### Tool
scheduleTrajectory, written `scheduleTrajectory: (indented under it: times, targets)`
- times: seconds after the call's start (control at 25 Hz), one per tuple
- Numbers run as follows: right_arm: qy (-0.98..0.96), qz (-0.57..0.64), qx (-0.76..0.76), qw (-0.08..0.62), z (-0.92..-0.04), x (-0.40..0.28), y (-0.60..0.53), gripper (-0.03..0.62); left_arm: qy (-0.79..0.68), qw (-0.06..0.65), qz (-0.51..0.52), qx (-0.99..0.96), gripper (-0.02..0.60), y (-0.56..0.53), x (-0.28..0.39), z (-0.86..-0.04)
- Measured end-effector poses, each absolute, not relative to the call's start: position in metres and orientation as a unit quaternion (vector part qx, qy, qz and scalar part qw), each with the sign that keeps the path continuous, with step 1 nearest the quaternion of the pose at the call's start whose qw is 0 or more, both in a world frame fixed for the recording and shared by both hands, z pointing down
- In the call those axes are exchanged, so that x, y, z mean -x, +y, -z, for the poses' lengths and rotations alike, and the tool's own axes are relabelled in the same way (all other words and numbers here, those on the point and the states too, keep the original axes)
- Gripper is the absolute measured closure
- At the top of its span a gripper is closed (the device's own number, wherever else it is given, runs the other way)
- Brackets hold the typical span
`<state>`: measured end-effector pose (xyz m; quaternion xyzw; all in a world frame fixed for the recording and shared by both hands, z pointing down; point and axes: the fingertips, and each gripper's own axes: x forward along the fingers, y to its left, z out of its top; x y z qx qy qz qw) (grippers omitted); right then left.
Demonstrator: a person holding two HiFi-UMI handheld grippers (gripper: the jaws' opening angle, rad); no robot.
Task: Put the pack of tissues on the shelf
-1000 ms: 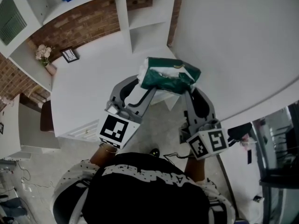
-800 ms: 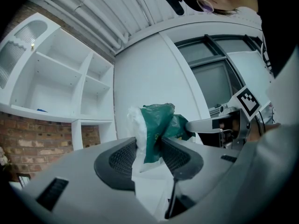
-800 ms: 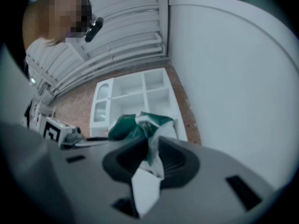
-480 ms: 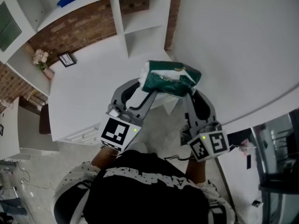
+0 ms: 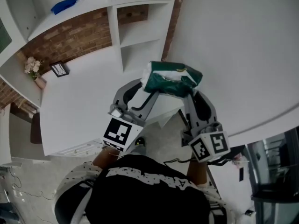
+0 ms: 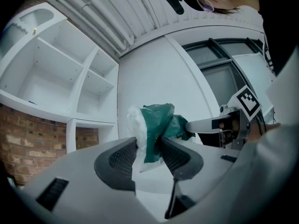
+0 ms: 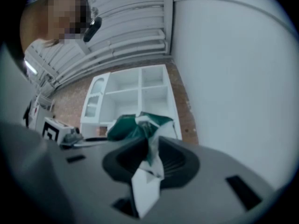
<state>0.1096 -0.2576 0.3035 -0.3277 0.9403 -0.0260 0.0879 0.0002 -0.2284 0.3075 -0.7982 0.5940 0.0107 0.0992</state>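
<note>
- Pack of tissues (image 5: 172,78), green wrapper with white showing at the left end, hangs in the air between both tools, above the near right corner of the white desk (image 5: 79,97). It touches no surface.
- Left gripper (image 5: 148,88) has its jaws narrowed onto the left end of the pack; its own view shows green film and white tissue pinched between the pads.
- Right gripper (image 5: 189,91) is clamped on the right end, with wrapper film bunched between the pads and a white flap trailing back.
- Change over the last second: the shelf unit (image 5: 140,17) now sits nearer to the pack in the head view and shows more of itself. The picture frame (image 5: 59,69) and flowers (image 5: 32,65) have slid toward the left.
- Unchanged: the pack sits the same way between the two tools, and neither grip has shifted.
- Reading: this is the carry phase. The person is closing on the shelves with the load secure.
- Open compartments stand just beyond the pack, on its far side; the blue item (image 5: 65,4) lies on a shelf far left.
- Placement not yet done. Judged next: reach farther in, set the pack on a shelf board, release both ends.
</note>
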Motion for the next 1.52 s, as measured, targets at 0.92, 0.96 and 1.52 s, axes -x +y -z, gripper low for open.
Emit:
scheduleTrajectory:
  times: [0.92,0.96,1.52]
  targets:
    - [0.953,0.023,0.293,0.073,-0.298,-0.017,-0.37,0.491,0.622,0.1,-0.019,0.776,0.393,-0.332,0.089,-0.303]
    - [0.954,0.02,0.29,0.072,-0.297,-0.013,-0.372,0.491,0.625,0.101,-0.02,0.774,0.393,-0.333,0.093,-0.303]
    - [0.963,0.023,0.259,0.069,-0.293,0.051,-0.419,0.491,0.649,0.116,-0.019,0.751,0.393,-0.369,0.151,-0.292]
